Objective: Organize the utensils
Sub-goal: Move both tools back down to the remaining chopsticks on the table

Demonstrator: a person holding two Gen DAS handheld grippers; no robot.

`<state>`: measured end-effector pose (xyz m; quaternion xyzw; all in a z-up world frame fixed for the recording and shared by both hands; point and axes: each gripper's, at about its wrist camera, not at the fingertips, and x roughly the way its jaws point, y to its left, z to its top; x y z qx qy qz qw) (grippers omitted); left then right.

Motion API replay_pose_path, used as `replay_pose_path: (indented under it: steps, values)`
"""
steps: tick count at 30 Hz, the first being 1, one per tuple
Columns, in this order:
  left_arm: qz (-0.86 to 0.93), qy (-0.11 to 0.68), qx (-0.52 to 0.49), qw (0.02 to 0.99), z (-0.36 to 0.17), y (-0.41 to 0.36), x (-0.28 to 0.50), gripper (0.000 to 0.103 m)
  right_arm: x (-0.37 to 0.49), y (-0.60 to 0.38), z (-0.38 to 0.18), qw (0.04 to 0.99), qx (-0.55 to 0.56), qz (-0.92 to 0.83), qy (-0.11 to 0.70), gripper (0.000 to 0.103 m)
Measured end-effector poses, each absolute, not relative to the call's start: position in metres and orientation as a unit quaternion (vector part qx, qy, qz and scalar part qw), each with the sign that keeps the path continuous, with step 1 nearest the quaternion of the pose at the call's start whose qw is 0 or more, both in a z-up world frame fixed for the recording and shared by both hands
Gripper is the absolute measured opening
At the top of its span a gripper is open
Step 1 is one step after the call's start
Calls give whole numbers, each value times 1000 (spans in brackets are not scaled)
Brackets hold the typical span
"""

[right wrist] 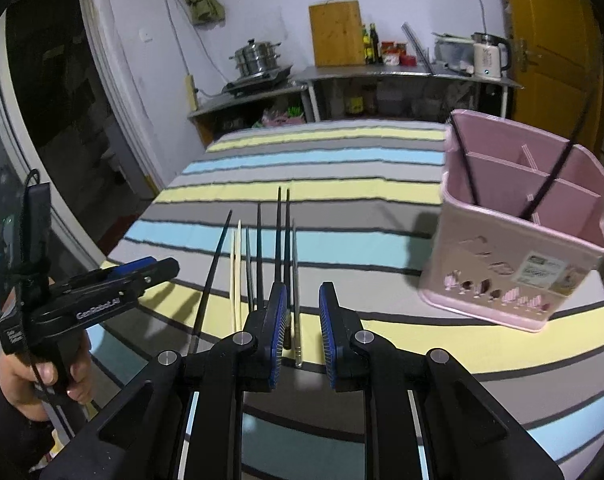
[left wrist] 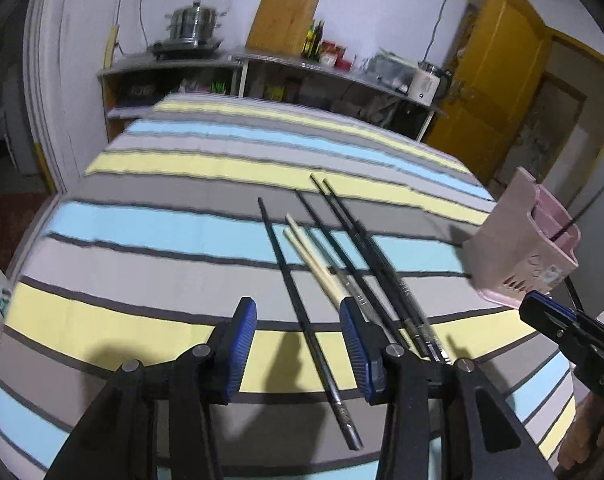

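Chopsticks (right wrist: pixel 258 256) lie side by side near my edge of the striped cloth (right wrist: pixel 342 160), ends toward me, easy to pinch singly. My left gripper (left wrist: pixel 298 344) hangs half open astride one black stick (left wrist: pixel 302 312), gripping nothing. My right gripper (right wrist: pixel 300 328) stands narrowly parted and empty. At the right edge, the pink holder (right wrist: pixel 518 248) already has two sticks.

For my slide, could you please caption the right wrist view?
Open right gripper above chopsticks beside pink holder.
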<state>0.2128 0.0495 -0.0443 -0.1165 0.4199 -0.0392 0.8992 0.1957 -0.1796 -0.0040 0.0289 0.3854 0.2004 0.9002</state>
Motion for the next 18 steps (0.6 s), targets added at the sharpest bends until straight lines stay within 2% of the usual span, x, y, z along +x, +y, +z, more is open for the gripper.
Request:
replay_pose_path:
  steps: [6,18]
  values:
    - [-32,444,-115,888,-69,51,236,39,218,-162,-24,889,13,205,410,16]
    - [-22,450,-82,889,-81,47,265,31,272,-132,-58,869,-6,216,444,14]
